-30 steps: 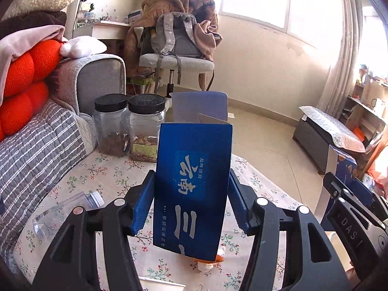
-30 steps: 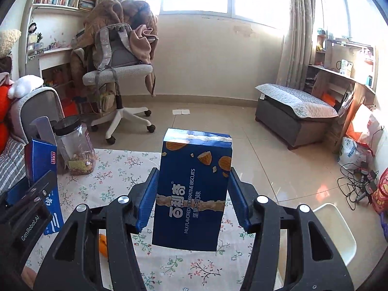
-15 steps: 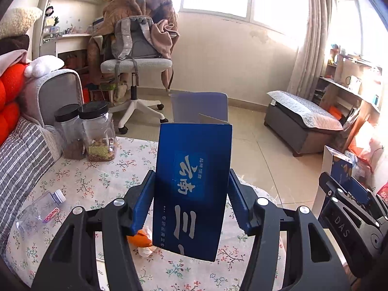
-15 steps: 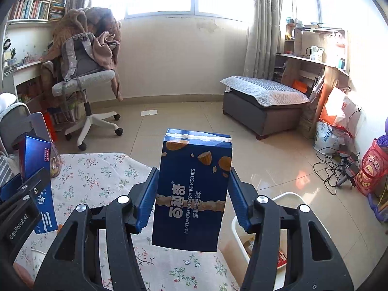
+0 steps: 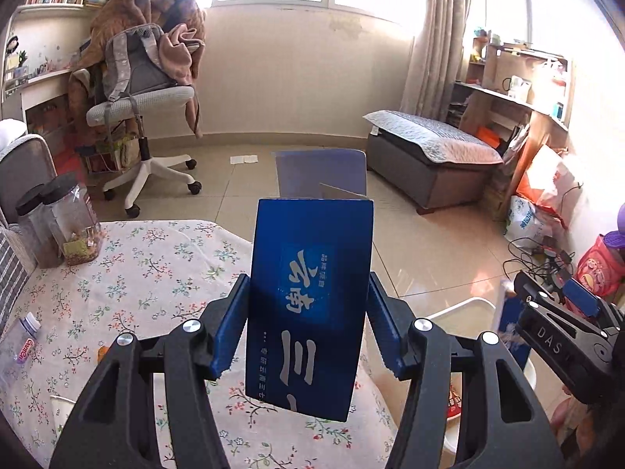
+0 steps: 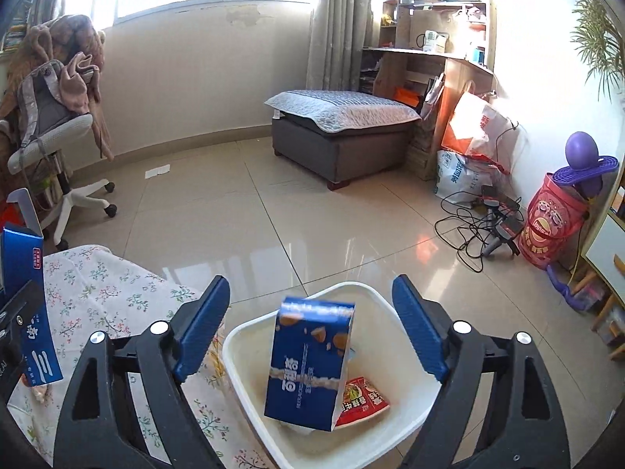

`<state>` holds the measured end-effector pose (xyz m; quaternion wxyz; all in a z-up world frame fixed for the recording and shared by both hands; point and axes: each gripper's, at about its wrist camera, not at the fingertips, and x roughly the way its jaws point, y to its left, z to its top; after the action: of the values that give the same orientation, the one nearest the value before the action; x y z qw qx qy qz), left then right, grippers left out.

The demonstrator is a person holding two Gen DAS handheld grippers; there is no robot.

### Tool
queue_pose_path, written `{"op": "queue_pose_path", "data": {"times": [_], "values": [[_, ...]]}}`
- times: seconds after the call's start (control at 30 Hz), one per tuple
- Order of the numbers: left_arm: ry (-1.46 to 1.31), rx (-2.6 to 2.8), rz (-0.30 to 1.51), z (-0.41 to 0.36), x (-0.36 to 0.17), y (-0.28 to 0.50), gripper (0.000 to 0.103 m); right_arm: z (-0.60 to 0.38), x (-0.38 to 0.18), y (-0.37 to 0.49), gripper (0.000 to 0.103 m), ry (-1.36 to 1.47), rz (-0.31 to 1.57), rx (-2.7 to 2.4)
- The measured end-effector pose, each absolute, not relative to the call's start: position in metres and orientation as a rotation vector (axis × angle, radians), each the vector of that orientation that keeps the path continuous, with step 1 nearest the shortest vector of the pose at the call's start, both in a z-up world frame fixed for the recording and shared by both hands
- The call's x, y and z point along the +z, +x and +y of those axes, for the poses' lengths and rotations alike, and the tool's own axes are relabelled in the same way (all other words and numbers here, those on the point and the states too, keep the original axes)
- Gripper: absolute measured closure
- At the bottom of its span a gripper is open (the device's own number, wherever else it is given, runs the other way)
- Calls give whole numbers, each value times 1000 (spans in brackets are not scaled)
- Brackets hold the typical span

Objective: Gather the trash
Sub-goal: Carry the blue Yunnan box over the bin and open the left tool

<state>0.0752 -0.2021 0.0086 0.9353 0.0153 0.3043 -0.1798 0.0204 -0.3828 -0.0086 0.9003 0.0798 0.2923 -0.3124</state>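
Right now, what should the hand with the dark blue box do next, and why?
Probably carry it right, over the white bin. The left hand-held gripper is shut on the dark blue box above the floral table; the right hand-held gripper is open, its biscuit box in the bin.

Our left gripper [image 5: 308, 326] sits low in the center of its frame, blue pads pressed against both sides of the dark blue carton [image 5: 310, 305]. Our right gripper [image 6: 310, 326] holds its jaws spread wide, gripping nothing, and in the left view appears, seemingly, at the lower right edge.
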Motion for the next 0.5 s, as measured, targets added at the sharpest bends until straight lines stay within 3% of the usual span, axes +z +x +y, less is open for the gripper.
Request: {"op": "queue_pose_path", "data": {"times": [0.07,0.5], "values": [[42,-392,632,-218,5,74,45,-399,-13,12,7,197,603,-691],[86,-572,728,-309,-16,71,45,-486,-26,-45,7,450,594,-958]]}}
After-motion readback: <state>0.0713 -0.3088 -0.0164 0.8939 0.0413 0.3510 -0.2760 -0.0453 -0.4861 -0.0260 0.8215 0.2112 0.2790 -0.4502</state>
